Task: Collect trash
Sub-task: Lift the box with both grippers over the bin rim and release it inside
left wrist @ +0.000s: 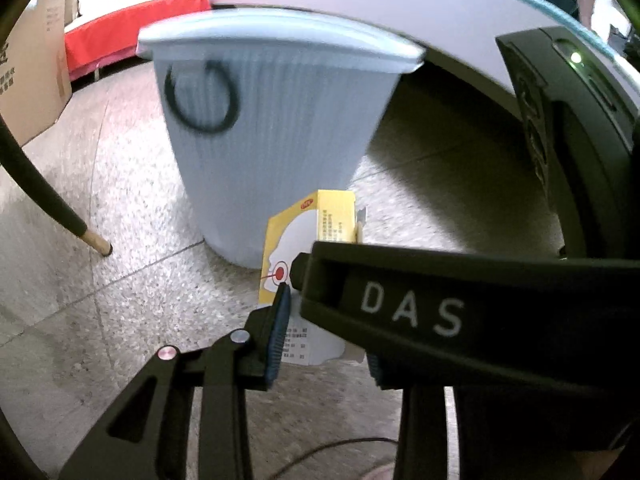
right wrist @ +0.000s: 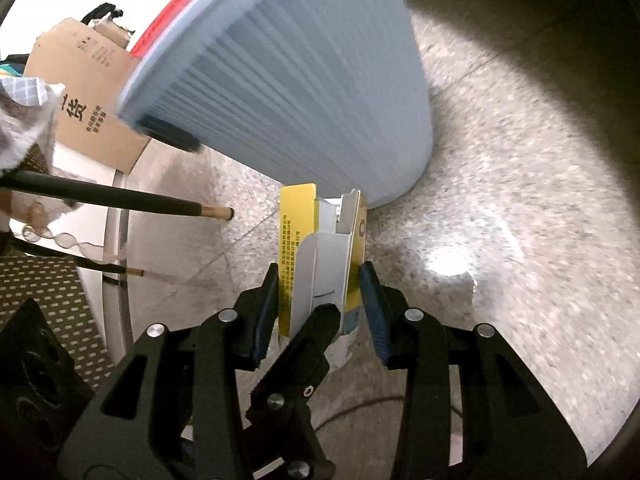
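Observation:
A yellow and white carton (left wrist: pixel 308 232) with a torn open top is held just above the speckled floor, in front of a pale blue ribbed trash bin (left wrist: pixel 272 128). Both grippers are closed on it. My left gripper (left wrist: pixel 320 320) clamps its lower part; the right gripper's black finger (left wrist: pixel 460 312) crosses over the left gripper's right finger. In the right wrist view the carton (right wrist: pixel 320 256) sits between the blue pads (right wrist: pixel 374 316) of my right gripper (right wrist: pixel 320 312), with the bin (right wrist: pixel 304 80) right behind it.
A white round table edge (left wrist: pixel 400 8) hangs over the bin. Black chair legs (right wrist: pixel 120 200) with wooden tips stand to the left. A cardboard box (right wrist: pixel 92 92) and a red bench (left wrist: pixel 132 40) lie further back. A cable (right wrist: pixel 360 404) runs on the floor.

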Action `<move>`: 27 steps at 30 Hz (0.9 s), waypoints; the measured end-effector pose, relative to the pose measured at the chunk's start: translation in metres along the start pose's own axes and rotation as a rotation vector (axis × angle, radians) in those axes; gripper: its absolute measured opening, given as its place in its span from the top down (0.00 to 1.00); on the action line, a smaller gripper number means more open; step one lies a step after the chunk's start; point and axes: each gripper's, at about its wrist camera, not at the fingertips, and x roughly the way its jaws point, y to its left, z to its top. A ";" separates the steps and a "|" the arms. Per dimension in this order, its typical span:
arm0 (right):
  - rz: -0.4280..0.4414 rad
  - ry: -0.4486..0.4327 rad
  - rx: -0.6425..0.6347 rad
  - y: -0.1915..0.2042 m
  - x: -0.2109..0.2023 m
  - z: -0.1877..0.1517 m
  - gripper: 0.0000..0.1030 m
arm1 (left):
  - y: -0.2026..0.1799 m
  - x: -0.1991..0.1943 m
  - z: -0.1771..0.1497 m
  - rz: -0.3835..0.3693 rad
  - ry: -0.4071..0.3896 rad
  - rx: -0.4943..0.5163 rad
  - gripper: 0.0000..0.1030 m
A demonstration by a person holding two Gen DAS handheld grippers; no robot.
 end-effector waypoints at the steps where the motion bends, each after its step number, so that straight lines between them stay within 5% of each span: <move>1: -0.001 -0.008 0.002 0.002 -0.008 0.000 0.61 | -0.005 -0.007 0.004 -0.005 -0.007 0.009 0.68; 8: 0.006 -0.109 -0.008 0.020 -0.067 0.020 0.61 | -0.028 -0.042 0.040 -0.020 -0.085 0.065 0.68; 15: 0.042 -0.185 -0.001 0.022 -0.080 0.033 0.61 | -0.034 -0.050 0.057 -0.013 -0.146 0.131 0.69; 21: 0.014 -0.150 -0.007 0.041 -0.107 0.029 0.61 | -0.042 -0.083 0.059 -0.029 -0.125 0.091 0.69; 27: 0.027 -0.174 -0.046 0.063 -0.142 0.063 0.61 | -0.051 -0.112 0.106 -0.013 -0.169 0.085 0.69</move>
